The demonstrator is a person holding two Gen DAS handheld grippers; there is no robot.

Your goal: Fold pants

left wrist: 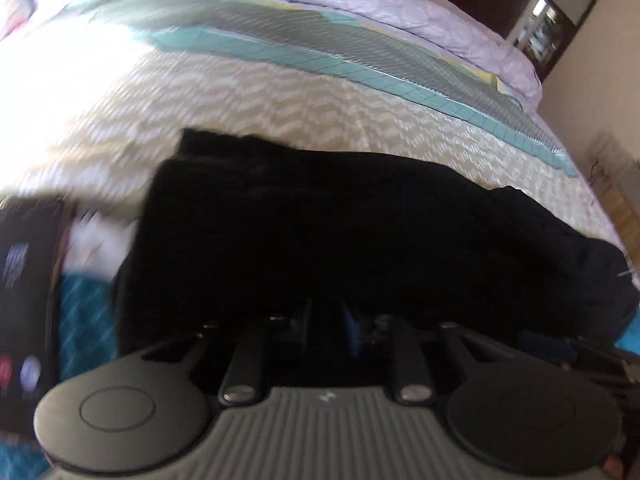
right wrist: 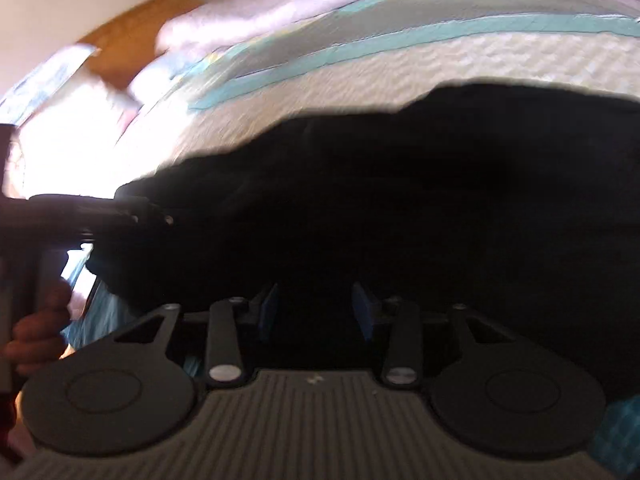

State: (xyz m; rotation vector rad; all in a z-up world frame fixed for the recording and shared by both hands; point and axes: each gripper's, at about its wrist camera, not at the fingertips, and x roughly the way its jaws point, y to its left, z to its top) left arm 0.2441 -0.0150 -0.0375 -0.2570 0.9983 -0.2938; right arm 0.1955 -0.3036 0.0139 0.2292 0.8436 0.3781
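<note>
The black pants lie flat in a folded bundle on the white chevron quilt, stretching from the middle of the left wrist view to its right edge. My left gripper hovers at their near edge. Its blue pads stand only narrowly apart, and no cloth is drawn up between them. In the right wrist view the pants fill the middle and right. My right gripper is over their near part, open, its blue pads well apart with only dark cloth behind them.
Teal and grey bands cross the quilt, with a lilac comforter beyond. A teal blanket lies at the near left. A dark bar reaches in from the left, a hand under it. A wooden headboard stands behind.
</note>
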